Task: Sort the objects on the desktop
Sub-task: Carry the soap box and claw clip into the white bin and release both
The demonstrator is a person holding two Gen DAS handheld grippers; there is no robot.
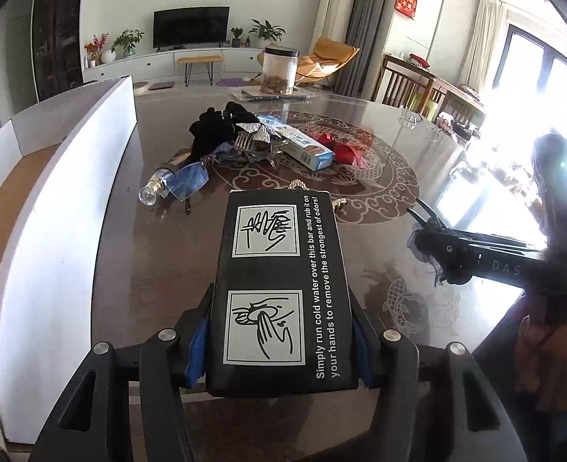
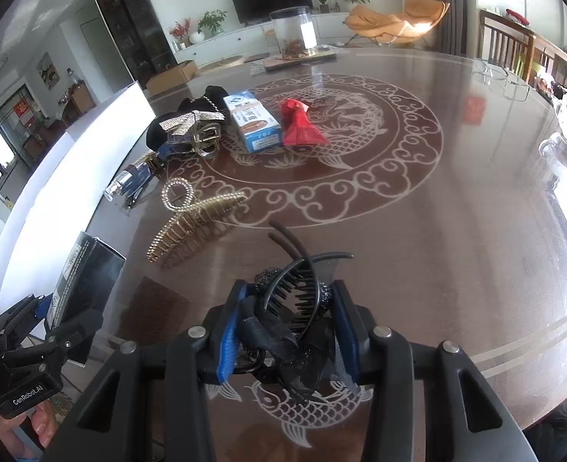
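Observation:
My left gripper (image 1: 281, 342) is shut on a black box (image 1: 279, 288) with white hand-washing pictures, held above the table; the box also shows in the right wrist view (image 2: 87, 265). My right gripper (image 2: 289, 308) is shut on a black hair claw clip (image 2: 295, 288) with a bow. A gold hair claw clip (image 2: 191, 223) lies on the table ahead. Further off lie a blue-and-white box (image 2: 254, 121), a red folded item (image 2: 300, 123), a rhinestone belt on black cloth (image 2: 194, 127) and a small glass bottle (image 1: 156, 188).
An open white cardboard box (image 1: 64, 208) stands along the table's left side. A clear jar (image 1: 279, 71) stands at the far edge. Glass teaware (image 2: 564, 142) sits at the right. The table (image 2: 456, 231) is dark and glossy with a dragon pattern.

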